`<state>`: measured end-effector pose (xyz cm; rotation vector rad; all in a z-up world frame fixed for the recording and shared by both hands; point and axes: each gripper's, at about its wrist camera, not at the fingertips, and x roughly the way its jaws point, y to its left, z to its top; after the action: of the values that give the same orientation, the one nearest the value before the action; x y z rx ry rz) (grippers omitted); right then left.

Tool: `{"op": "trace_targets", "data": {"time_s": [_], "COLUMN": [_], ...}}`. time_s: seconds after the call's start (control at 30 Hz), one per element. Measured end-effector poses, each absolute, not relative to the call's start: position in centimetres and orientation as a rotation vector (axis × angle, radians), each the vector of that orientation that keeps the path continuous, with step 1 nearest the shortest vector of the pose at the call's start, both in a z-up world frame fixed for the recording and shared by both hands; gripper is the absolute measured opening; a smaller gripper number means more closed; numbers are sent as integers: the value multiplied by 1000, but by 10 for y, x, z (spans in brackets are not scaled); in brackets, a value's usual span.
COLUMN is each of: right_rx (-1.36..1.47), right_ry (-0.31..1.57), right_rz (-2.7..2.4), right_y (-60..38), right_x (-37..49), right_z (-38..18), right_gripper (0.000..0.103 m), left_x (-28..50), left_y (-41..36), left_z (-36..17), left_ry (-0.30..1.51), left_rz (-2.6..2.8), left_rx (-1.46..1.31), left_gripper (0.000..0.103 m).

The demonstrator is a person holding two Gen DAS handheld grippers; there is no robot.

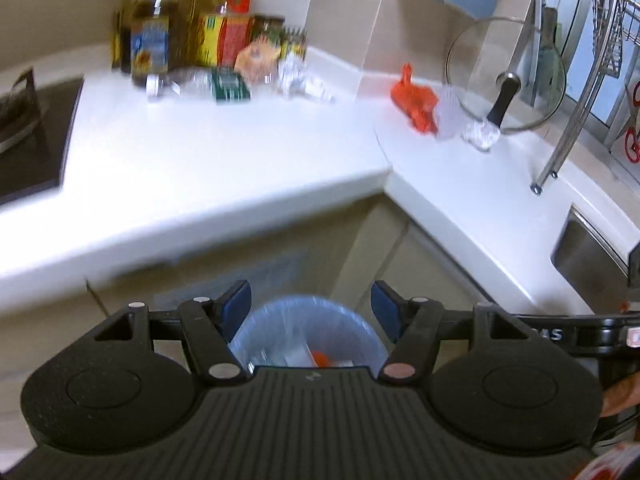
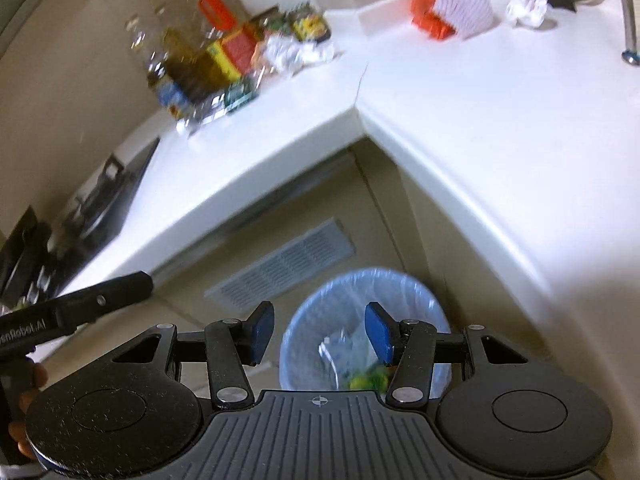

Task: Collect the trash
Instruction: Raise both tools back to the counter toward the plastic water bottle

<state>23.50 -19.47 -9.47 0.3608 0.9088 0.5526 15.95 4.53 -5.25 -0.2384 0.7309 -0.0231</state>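
Note:
My left gripper (image 1: 311, 304) stands open and empty above a bin lined with a blue bag (image 1: 276, 312), which holds some scraps. My right gripper (image 2: 318, 332) is also open and empty over the same bin (image 2: 312, 308), with wrappers inside. On the white counter lie an orange wrapper (image 1: 414, 100), a white pleated paper (image 1: 450, 114) and a crumpled white wad (image 1: 482, 134) near the corner. The same three show in the right wrist view: orange wrapper (image 2: 428, 4), pleated paper (image 2: 466, 6), wad (image 2: 526, 8). A crushed clear bottle (image 1: 196, 86) and crumpled paper (image 1: 298, 76) lie by the oil bottles.
Oil bottles and jars (image 1: 168, 28) stand at the back of the white counter (image 1: 240, 152). A glass lid (image 1: 508, 76) leans by a dish rack (image 1: 608, 32). A sink (image 1: 588, 252) is at right, a stove (image 1: 28, 136) at left. The other hand-held gripper (image 2: 80, 308) shows at left.

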Motion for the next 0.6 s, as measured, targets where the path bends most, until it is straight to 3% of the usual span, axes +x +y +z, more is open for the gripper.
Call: {"op": "trace_targets", "data": {"time_s": [0.3,0.6], "right_rx": [411,383], "right_ry": [833,803], "right_rz": [444,370], "right_y": [-168,-122], "right_x": [291,355], "right_z": [-75,-74], "right_gripper": [51,51], "left_x": [247,339], "left_y": [132,202], "left_z": [-32,-45], "left_ry": [639,619], "left_rz": [-59,-36], "left_rx": [-119,-14], "left_gripper": [65,65]}}
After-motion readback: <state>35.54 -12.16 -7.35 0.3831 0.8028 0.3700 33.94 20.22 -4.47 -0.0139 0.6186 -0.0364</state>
